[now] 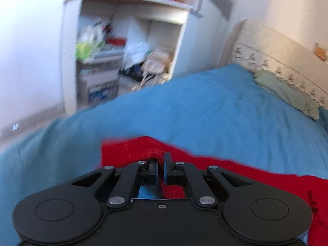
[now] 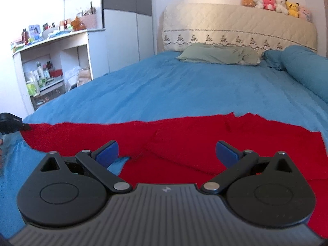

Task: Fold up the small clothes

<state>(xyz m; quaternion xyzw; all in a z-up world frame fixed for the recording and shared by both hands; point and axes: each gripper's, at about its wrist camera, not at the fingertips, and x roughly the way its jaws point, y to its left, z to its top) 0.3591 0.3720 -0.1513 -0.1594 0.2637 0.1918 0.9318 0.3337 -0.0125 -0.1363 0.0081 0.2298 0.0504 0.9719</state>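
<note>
A red garment (image 2: pixel 184 139) lies spread on the blue bedspread (image 2: pixel 184 90). In the left wrist view my left gripper (image 1: pixel 161 160) is shut on a raised fold at the left end of the red garment (image 1: pixel 131 149). The left gripper also shows at the far left of the right wrist view (image 2: pixel 12 123), at the garment's left corner. My right gripper (image 2: pixel 167 153) is open and empty, its blue pads (image 2: pixel 107 150) spread wide above the garment's near edge. A folded layer lies under the right gripper.
A white shelf unit (image 2: pixel 51 61) full of clutter stands left of the bed (image 1: pixel 127 47). A green pillow (image 2: pixel 217 55), a blue bolster (image 2: pixel 303 71) and a quilted headboard (image 2: pixel 235 26) with plush toys (image 2: pixel 274 4) are at the far end.
</note>
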